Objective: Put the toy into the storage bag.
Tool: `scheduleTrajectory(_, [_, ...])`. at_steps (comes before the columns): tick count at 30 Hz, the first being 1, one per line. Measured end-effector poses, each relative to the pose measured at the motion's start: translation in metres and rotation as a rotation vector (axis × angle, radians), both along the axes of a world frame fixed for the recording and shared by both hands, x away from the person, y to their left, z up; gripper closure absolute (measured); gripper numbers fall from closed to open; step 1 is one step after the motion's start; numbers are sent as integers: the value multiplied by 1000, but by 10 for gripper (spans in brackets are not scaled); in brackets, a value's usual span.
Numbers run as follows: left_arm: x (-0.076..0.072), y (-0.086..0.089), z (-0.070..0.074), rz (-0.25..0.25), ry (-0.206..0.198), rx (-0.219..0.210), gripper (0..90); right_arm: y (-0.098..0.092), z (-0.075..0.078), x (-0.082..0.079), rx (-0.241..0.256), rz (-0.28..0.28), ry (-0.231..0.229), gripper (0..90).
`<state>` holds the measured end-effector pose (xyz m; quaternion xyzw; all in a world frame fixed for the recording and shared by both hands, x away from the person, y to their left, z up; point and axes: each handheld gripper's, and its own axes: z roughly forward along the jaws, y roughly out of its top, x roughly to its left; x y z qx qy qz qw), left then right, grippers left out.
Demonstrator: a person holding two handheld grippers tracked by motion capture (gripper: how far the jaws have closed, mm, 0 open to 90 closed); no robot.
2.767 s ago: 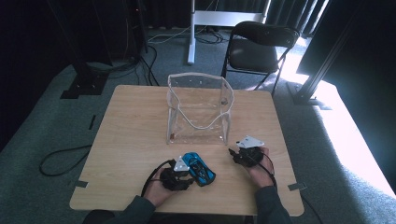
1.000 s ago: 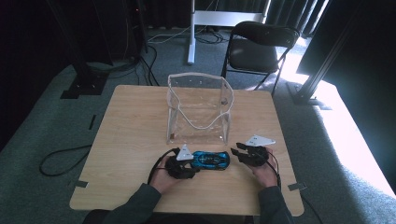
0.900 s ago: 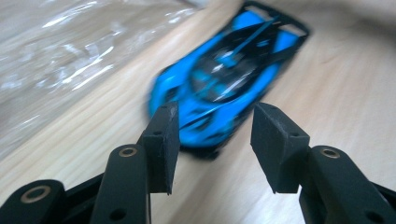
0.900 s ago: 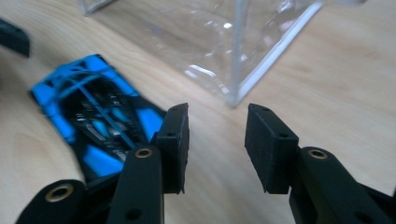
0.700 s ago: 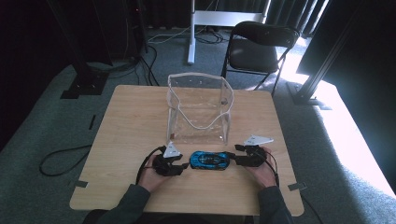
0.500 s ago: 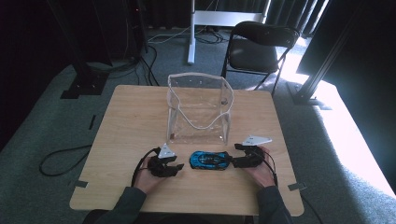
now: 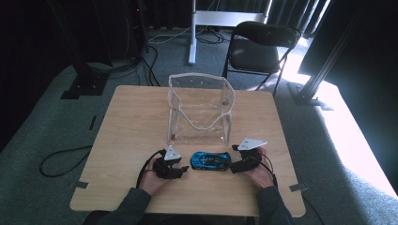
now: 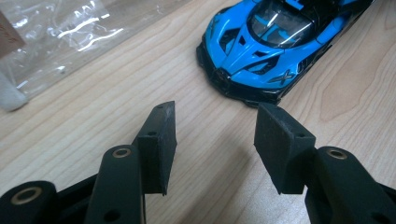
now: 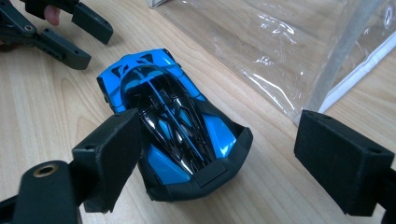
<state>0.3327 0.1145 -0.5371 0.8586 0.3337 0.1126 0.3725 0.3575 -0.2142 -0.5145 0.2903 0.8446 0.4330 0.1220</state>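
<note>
On the pale wooden tabletop (image 7: 126,122), seen from the high view, a blue toy car (image 7: 210,161) lies between the left tongs (image 7: 183,168) and right tongs (image 7: 232,168), with a clear plastic bag (image 7: 199,110) at twelve o'clock; grey carpet and a black chair (image 7: 258,47) lie beyond. Left gripper view: spread jaws, car's nose at one o'clock. Right gripper view: wide-open jaws, its tail between them, left jaw touching.

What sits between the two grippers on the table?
A blue toy car lies between the left gripper and the right gripper, clearest in the high view. Both grippers are open, neither holding it.
</note>
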Motion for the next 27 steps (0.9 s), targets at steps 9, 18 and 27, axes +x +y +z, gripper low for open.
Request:
scheduleTrajectory(9, [1,-9,-3,-10,2,-1,484,8,-10,0,-61,64,-25,150])
scheduleTrajectory(18, [1,-17,-3,-35,-8,14,482,16,-18,3,-78,122,-11,171])
scheduleTrajectory(27, [9,-15,-1,23,-9,-7,506,16,-19,-1,-88,124,-5,191])
